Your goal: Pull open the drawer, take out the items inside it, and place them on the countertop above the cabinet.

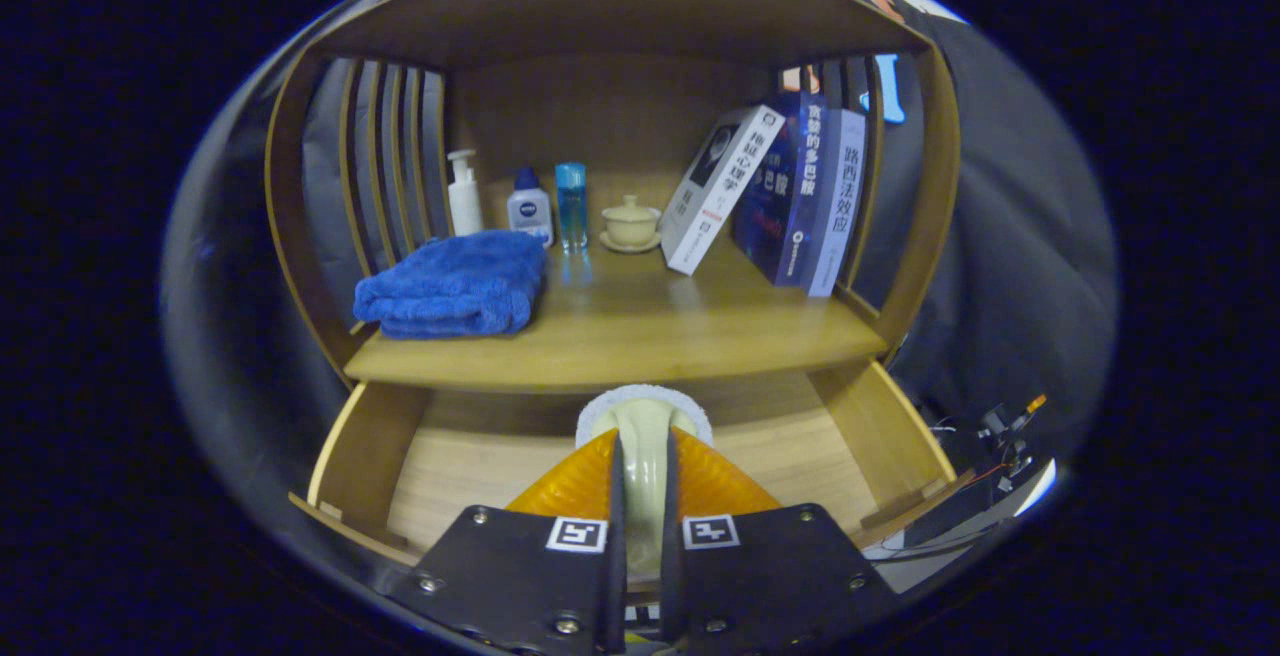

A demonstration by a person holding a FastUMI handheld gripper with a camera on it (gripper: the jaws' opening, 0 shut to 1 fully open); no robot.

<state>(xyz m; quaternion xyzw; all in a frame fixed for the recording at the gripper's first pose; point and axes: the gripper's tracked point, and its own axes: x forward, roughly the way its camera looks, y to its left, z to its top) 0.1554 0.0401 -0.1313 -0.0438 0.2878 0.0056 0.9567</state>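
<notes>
The wooden drawer [860,436] under the cabinet shelf stands pulled open, its pale floor bare on both sides of my fingers. My gripper [645,436] is over the drawer with its orange fingers [575,481] pressed on a cream-coloured brush-like item [645,426] with a white fuzzy head. The item's head pokes out just ahead of the fingertips, below the front lip of the countertop [640,336]. The item's lower part is hidden between the fingers.
On the countertop lie a folded blue towel [455,286] at the left, a white pump bottle [463,193], a small white bottle [529,206], a blue bottle [571,204], a lidded cup on a saucer [630,224], and leaning books [790,191] at the right.
</notes>
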